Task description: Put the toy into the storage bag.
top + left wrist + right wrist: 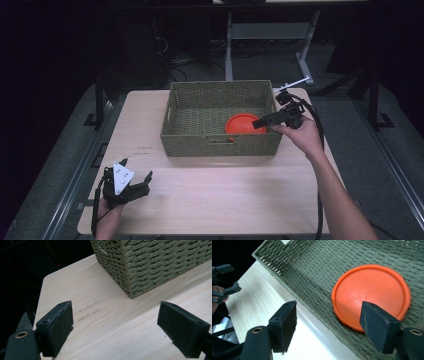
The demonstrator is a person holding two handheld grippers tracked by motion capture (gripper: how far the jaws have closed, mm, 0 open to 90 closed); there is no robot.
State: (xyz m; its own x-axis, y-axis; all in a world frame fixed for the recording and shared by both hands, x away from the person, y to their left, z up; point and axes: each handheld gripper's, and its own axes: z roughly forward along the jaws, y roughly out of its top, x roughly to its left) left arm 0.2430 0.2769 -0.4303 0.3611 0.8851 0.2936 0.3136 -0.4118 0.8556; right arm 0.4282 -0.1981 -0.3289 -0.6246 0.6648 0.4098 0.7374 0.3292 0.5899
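Note:
An olive woven basket (220,145) stands in the middle of the wooden table (220,200). An orange round plate (243,123) lies flat on the basket floor near its front right corner. My right gripper (267,116) hovers open over that corner. In the right gripper view its jaws (328,320) straddle the basket's wall (312,302), one over the table and one over the plate (372,293). My left gripper (136,169) rests open at the table's front left, holding nothing. In the left gripper view a basket corner (150,265) lies beyond my open left gripper (115,322).
Faint pencil marks (88,311) are on the tabletop left of the basket. A white desk frame (265,45) stands beyond the far table edge in the dark. The left gripper (223,282) appears far off in the right gripper view.

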